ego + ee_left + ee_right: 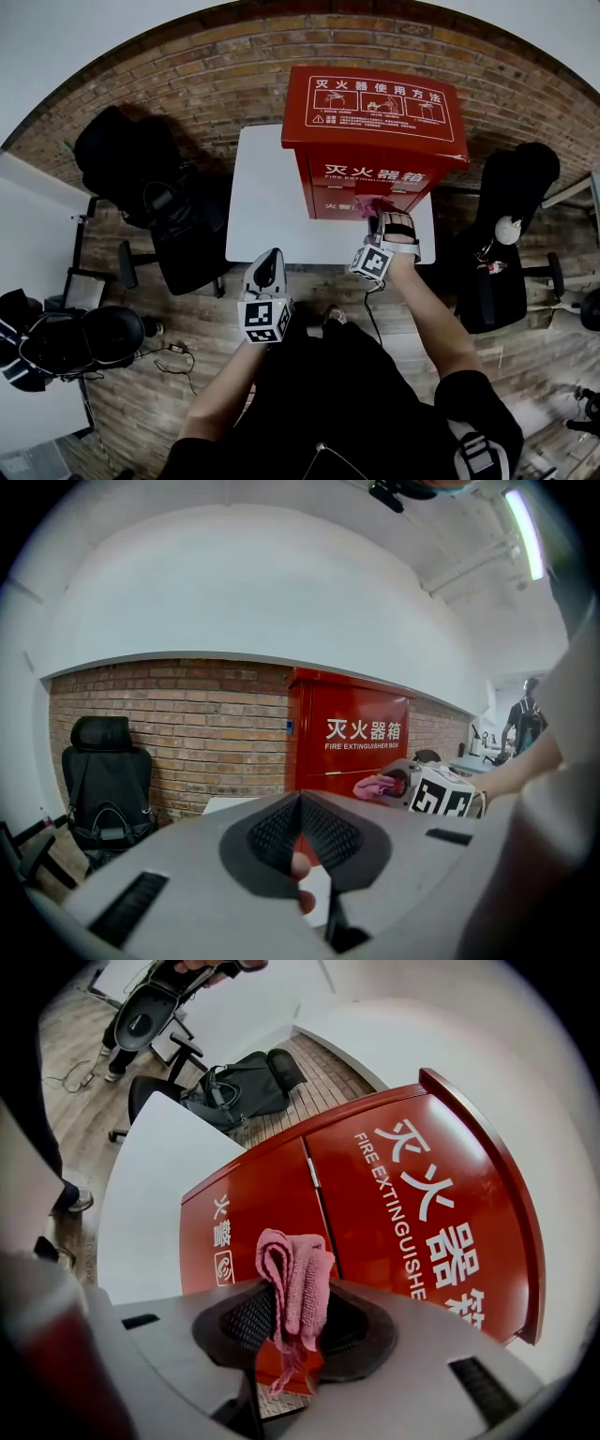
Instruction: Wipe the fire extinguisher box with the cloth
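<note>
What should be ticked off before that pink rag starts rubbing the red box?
1. Pink cloth clamped in the right tongs: ok.
2. Cloth aimed at the front of the fire extinguisher box: ok.
3. Cloth actually touching the box: cannot tell.
4. Left tongs empty, shut, and away from the box: ok.
5. Box upright on the white table: ok.

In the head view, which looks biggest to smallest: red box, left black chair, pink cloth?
Largest: red metal fire extinguisher box.
Close second: black padded office chair.
Far smallest: pink terry cloth.
</note>
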The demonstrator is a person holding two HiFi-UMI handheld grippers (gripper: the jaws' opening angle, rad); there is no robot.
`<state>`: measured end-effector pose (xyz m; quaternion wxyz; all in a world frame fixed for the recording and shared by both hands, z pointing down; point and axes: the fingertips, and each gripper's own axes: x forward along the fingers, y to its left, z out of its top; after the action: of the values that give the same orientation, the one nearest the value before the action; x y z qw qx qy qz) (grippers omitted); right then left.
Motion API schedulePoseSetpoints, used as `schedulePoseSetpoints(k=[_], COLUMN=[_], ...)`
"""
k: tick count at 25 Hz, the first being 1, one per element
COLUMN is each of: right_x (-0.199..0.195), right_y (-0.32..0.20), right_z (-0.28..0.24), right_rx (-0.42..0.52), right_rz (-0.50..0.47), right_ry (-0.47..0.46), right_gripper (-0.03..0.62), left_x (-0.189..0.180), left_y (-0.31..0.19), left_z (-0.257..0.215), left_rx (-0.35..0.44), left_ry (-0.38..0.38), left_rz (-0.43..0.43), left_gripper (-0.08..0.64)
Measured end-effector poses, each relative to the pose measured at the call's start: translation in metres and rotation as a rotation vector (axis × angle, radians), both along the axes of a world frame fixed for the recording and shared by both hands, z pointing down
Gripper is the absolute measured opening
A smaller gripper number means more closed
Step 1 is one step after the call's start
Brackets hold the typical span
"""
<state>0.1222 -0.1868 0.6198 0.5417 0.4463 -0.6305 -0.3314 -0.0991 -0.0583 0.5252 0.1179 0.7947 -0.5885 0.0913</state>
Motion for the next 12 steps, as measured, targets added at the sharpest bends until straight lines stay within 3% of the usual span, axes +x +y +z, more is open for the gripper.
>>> schedulePoseSetpoints(k=[12], right_x=[-0.002], right_y=[-0.002], right_z=[-0.037], right_rx=[0.042], right_rz=[-0.003], right_ry=[-0.003], right_gripper=[0.123], left_x=[-0.006], left_y=[0.004], left_z=[0.001], left_rx=[-0.006], left_ry=[0.014], left_rz=[-0.021], left_gripper=[0.018])
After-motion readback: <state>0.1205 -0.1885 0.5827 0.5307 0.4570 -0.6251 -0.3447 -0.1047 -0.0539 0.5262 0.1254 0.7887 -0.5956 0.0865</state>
